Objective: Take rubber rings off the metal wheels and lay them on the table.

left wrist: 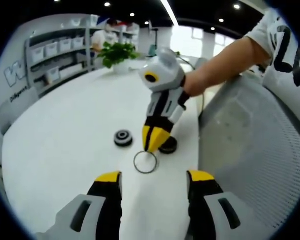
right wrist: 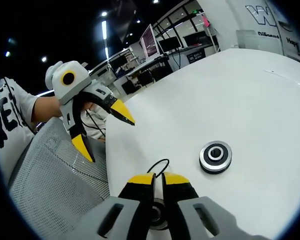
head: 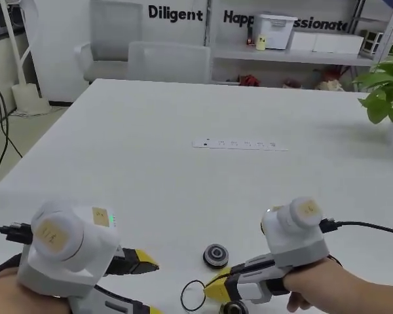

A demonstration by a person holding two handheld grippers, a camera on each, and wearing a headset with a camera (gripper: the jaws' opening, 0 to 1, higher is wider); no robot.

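R gripper (left wrist: 153,146) pinches rubber ring (left wrist: 145,162) at its 12 o'clock edge; L gripper (left wrist: 152,177) spread. Set ring flat, clear of wheel (left wrist: 167,145) at 1 o'clock, then let go

Plain white covering table (head: 183,163). On table: ring (head: 192,296) showing black; wheel (head: 216,255) showing silver rim, black centre. Over table, left gripper (left wrist: 154,176) and right gripper (right wrist: 159,178) both wearing white-grey bodies, black jaws tipped yellow. At table's far edge, plant (head: 386,91) showing green.
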